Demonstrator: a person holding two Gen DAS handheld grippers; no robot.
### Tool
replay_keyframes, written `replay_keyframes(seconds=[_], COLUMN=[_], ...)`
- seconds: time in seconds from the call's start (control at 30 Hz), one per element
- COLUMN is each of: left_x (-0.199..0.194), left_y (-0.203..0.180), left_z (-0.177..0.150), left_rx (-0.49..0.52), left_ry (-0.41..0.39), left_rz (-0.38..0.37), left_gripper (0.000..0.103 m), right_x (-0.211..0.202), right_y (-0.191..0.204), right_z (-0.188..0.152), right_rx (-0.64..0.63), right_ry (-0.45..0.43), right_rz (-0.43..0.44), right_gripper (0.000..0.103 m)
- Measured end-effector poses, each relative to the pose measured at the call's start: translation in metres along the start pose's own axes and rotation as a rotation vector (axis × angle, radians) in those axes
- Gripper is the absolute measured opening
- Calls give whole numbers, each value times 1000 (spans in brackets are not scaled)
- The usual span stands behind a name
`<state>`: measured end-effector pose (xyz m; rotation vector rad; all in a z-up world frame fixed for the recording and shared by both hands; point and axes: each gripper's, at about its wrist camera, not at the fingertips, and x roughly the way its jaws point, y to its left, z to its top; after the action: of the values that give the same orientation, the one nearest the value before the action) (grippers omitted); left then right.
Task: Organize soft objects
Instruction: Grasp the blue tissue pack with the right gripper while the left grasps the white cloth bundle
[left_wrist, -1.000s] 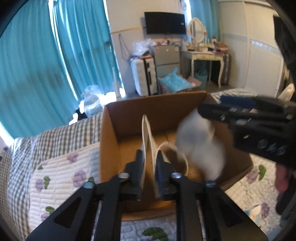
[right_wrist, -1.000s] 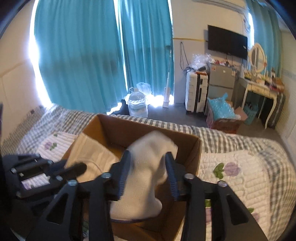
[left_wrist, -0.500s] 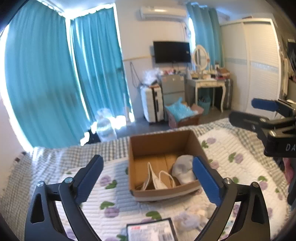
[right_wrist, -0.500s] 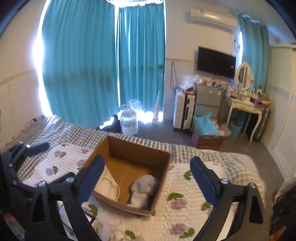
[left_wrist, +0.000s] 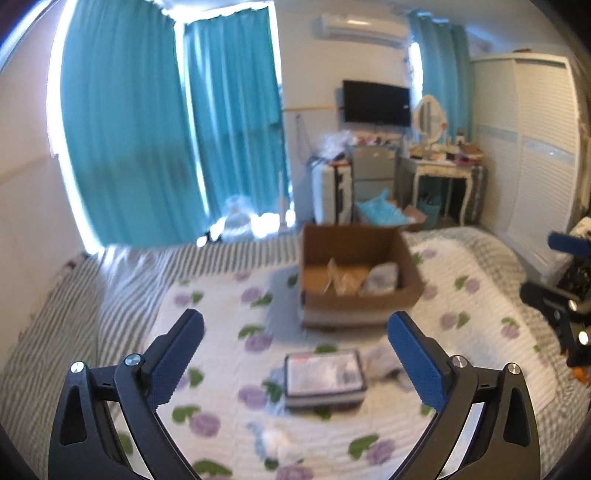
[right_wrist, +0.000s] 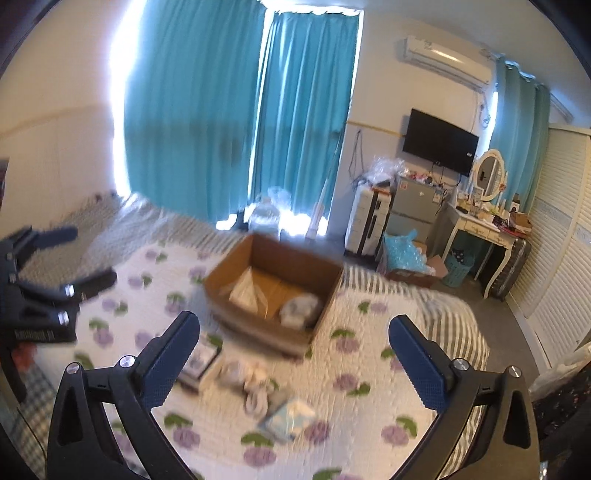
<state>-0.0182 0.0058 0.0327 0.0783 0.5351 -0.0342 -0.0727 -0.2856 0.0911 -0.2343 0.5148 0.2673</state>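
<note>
An open cardboard box (left_wrist: 406, 295) (right_wrist: 325, 288) stands on the flowered bed quilt. Inside lie a beige bag (left_wrist: 341, 280) (right_wrist: 245, 291) and a white soft bundle (left_wrist: 382, 277) (right_wrist: 299, 310). My left gripper (left_wrist: 295, 354) is open and empty, well back from the box. My right gripper (right_wrist: 295, 354) is open and empty too. A flat plastic packet (left_wrist: 323, 376) lies on the quilt before the box. Pale soft items (right_wrist: 247, 380) and a light blue packet (right_wrist: 290, 419) lie near it.
The quilt (left_wrist: 221, 325) covers the bed, with a grey checked blanket (left_wrist: 55, 314) at the left. Beyond the bed are teal curtains (right_wrist: 236, 110), a water jug (right_wrist: 264, 218), suitcases (right_wrist: 365, 225), a dressing table (right_wrist: 480, 236) and a white wardrobe (left_wrist: 535, 147).
Both grippers let go of the bag and the white bundle, which now lie in the box. Both opened wide and pulled back and up, away from the box.
</note>
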Motion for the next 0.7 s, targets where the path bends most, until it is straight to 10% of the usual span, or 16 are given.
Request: replay_keyframes(seconds=[0.43, 0.7], left_x=[85, 120], left_y=[18, 4], left_z=[-122, -162], left_rx=[-106, -35], left_ry=[206, 370], left_rz=[79, 37], left_gripper=[100, 68], right_x=[104, 162], right_y=[7, -6], right_z=[-109, -152], right_rx=[62, 136], right_ry=[212, 364], right_rz=[2, -29], right_gripper=[103, 103])
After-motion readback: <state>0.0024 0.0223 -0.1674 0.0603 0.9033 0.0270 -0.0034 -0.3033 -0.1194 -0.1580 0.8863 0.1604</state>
